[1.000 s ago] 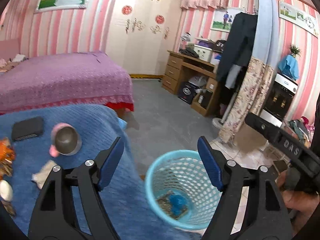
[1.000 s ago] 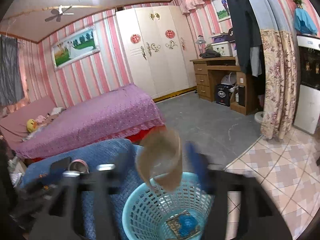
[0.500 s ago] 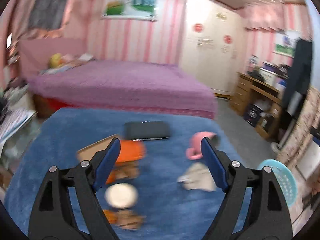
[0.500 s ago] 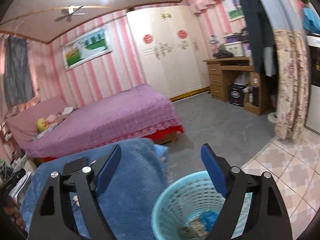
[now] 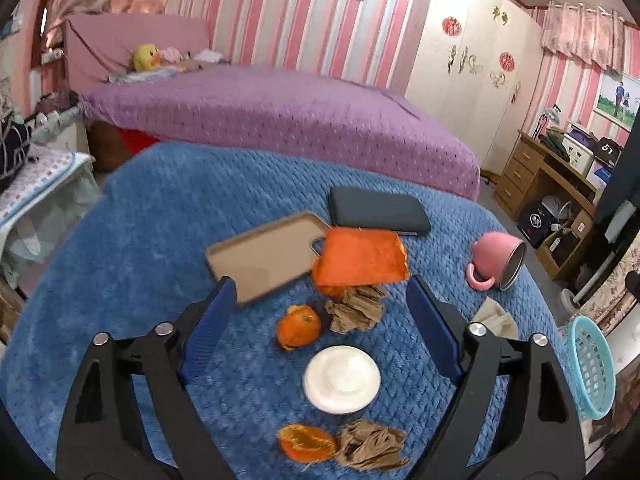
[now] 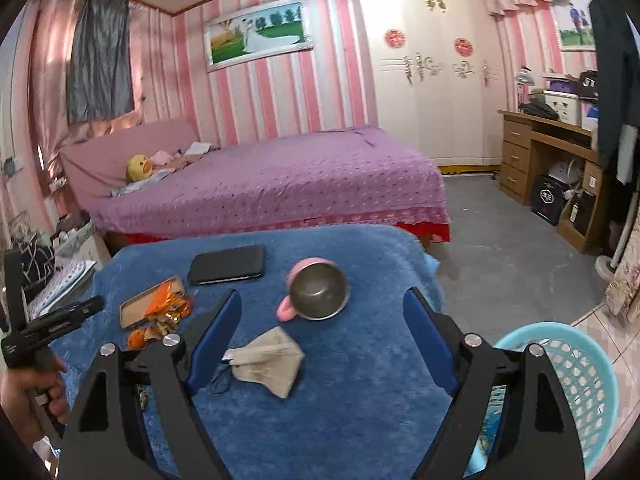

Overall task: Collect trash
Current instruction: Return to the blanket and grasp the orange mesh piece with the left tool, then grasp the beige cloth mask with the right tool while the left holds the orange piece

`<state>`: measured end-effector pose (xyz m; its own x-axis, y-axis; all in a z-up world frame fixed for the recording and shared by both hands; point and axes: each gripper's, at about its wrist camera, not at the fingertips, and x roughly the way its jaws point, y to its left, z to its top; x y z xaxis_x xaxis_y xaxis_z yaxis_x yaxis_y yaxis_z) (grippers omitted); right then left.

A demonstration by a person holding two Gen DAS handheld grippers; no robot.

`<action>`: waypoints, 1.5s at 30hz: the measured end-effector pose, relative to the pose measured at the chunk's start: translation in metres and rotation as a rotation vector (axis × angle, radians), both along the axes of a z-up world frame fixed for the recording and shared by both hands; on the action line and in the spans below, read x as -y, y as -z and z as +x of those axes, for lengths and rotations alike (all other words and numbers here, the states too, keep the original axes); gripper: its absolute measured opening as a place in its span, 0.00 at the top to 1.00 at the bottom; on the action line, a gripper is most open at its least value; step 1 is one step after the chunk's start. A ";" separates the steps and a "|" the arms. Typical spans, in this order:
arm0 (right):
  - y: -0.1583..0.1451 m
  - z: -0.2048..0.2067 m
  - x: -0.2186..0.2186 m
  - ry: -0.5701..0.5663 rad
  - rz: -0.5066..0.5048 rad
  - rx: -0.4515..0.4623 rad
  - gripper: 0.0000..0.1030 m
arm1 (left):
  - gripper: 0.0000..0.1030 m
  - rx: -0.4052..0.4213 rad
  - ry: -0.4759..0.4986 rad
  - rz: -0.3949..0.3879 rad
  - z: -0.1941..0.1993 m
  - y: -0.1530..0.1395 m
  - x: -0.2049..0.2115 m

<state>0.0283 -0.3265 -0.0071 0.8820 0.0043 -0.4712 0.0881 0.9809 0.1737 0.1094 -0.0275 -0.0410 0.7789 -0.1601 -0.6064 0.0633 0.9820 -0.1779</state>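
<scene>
On the blue blanket (image 5: pixel 132 248) in front of us lies the trash: an orange wrapper (image 5: pixel 362 260), a crumpled brown paper (image 5: pixel 354 308) just below it, an orange peel (image 5: pixel 299 326) touching that paper's left side, and nearer to us a second peel (image 5: pixel 306 442) beside another brown paper wad (image 5: pixel 370 444). A white round lid (image 5: pixel 342 378) sits between the two groups. We hold the left gripper (image 5: pixel 318 334) above this cluster with its jaws opening and nothing clamped between them; the first peel and paper show in the gap between the blue pads. A tan phone case (image 5: pixel 260 256) lies partly under the wrapper, and a black phone (image 5: pixel 378 212) rests just behind it.

Our right gripper (image 6: pixel 322 342) hangs wide apart and empty over the blanket's other end, where a beige face mask (image 6: pixel 268 360) lies close to its left pad. A pink mug (image 6: pixel 314 290) lies tipped on its side just beyond the mask. The light blue basket (image 6: pixel 576 376) stands on the floor beside the blanket's right edge, near the right pad. At the left edge of this view, a hand (image 6: pixel 24 396) grips the handle of the other tool.
</scene>
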 end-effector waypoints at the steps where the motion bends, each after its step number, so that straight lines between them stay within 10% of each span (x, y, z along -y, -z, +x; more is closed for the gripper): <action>1: 0.004 0.004 -0.003 -0.011 0.004 -0.010 0.21 | 0.16 -0.012 0.005 -0.011 0.003 0.005 0.004; 18: 0.042 0.101 -0.040 -0.148 -0.021 -0.120 0.21 | 0.19 -0.143 0.070 -0.067 0.097 0.045 0.017; 26: 0.049 0.121 -0.047 -0.149 -0.020 -0.143 0.21 | 0.42 -0.225 0.138 -0.034 0.117 0.061 0.036; 31: 0.051 0.127 -0.044 -0.135 -0.018 -0.147 0.21 | 0.98 -0.213 0.176 -0.002 0.120 0.060 0.044; 45: 0.054 0.112 -0.032 -0.118 -0.014 -0.172 0.21 | 1.00 0.021 0.073 0.025 0.077 -0.006 0.013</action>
<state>0.1400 -0.2942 -0.0614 0.7823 0.0950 -0.6156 -0.0001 0.9883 0.1524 0.1869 -0.0409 -0.0355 0.7783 -0.2021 -0.5945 0.1384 0.9787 -0.1516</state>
